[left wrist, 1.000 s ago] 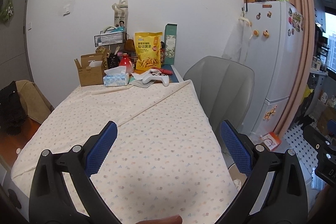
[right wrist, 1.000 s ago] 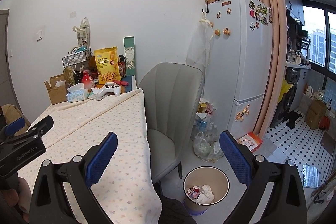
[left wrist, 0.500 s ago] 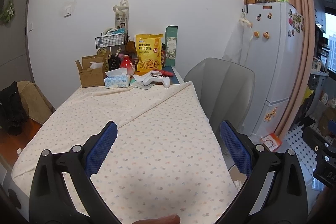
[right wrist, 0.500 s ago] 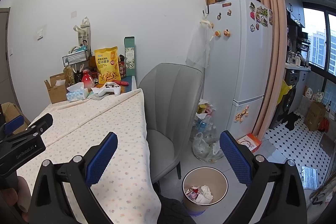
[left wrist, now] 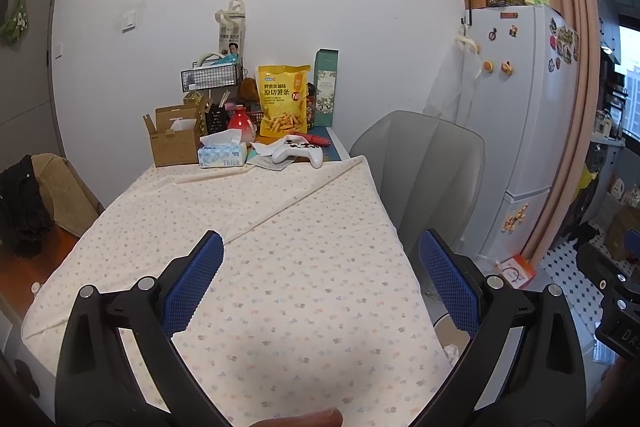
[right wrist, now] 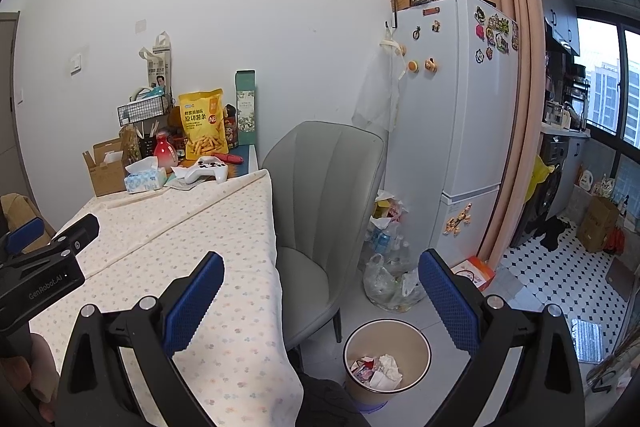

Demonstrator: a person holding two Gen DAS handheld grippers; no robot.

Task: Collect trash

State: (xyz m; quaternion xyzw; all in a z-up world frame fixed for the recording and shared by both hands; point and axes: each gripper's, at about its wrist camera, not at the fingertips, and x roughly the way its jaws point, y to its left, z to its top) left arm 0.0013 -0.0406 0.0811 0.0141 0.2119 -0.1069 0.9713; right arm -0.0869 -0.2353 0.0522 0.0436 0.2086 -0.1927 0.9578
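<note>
Both the left gripper [left wrist: 320, 279] and right gripper [right wrist: 320, 287] hold their fingers spread, empty; reach far for the crumpled paper [left wrist: 266, 151] beside the controller [left wrist: 298, 153], then the bin [right wrist: 387, 363].

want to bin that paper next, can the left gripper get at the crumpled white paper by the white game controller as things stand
Probably yes. The left gripper is open above bare floral tablecloth, and nothing stands between it and the crumpled white paper beside the white game controller, though that lies at the far end.

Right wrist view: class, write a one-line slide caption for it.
Open blue-padded right tool above a round beige bin of crumpled wrappers, beside a grey upholstered chair and floral-clothed table.
</note>
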